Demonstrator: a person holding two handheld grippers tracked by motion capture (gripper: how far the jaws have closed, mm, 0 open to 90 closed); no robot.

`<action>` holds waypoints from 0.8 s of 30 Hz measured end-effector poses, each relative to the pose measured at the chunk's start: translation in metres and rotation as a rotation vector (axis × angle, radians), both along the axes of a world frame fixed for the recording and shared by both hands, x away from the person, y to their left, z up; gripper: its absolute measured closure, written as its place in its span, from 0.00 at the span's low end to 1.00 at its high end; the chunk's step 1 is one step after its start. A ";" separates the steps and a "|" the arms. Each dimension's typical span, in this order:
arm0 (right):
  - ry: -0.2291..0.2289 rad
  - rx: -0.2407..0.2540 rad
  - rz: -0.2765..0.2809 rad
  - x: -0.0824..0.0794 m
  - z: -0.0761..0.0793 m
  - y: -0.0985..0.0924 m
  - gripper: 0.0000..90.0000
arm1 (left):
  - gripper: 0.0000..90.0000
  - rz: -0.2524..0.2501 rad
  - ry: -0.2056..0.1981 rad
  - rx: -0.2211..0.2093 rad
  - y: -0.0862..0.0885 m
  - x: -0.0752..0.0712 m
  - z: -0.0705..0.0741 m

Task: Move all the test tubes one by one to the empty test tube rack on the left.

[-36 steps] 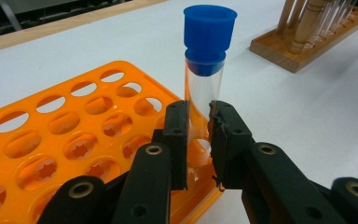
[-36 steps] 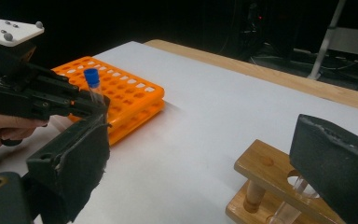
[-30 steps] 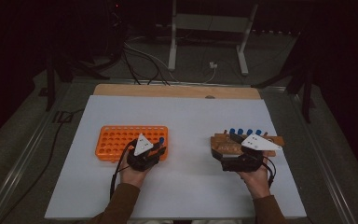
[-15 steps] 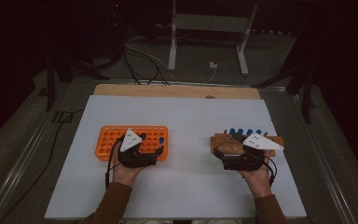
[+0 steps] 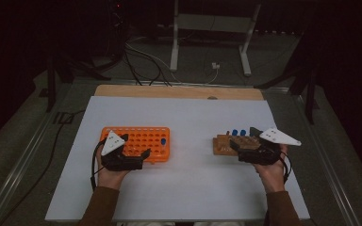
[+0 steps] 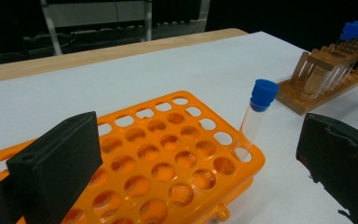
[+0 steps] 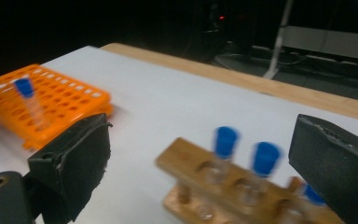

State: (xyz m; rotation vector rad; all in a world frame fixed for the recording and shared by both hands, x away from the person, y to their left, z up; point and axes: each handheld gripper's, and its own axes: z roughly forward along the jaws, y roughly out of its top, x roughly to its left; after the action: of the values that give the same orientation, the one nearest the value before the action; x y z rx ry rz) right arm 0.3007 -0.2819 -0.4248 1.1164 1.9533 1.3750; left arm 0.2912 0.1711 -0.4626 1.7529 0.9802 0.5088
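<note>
Dark surroundings with stand legs and trailing cables frame a white-covered tabletop [image 5: 193, 188] edged at the far side by a bare wooden strip. On its left part lies a flat orange plastic tube rack with rows of round holes [image 5: 143, 141], and one clear test tube with a blue screw cap [image 6: 256, 119] stands in a hole at the rack's corner, leaning slightly. The left claw [image 5: 134, 150] sits just beside that rack with its jaws spread wide and nothing between them; they have just been opening, which suggests the tube was released there. On the right, a brown wooden test-tube rack [image 5: 228, 143] carries more blue-capped tubes [image 7: 226, 144] upright, probably the supply. The right claw [image 5: 245, 143] hovers at this rack, jaws spread either side of the tubes without pinching any, likely lining up on one to pick. No brand, label or writing can be read anywhere.
</note>
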 end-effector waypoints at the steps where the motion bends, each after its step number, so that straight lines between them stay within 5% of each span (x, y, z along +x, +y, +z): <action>1: -0.002 0.001 -0.013 0.001 0.001 -0.004 0.06 | 0.01 0.000 0.000 0.005 0.001 -0.001 0.000; 13: 0.014 0.000 -0.169 0.018 0.005 -0.051 0.10 | 0.01 -0.014 0.008 0.011 0.001 -0.001 -0.004; 24: 0.051 -0.007 -0.200 0.017 -0.006 -0.073 0.30 | 0.01 -0.009 0.010 0.001 0.002 -0.001 -0.004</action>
State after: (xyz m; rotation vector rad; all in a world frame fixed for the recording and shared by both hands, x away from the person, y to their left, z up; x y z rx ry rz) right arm 0.3175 -0.3550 -0.4311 1.3161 1.8228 1.2435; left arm 0.2898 0.1732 -0.4669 1.7610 0.9789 0.4958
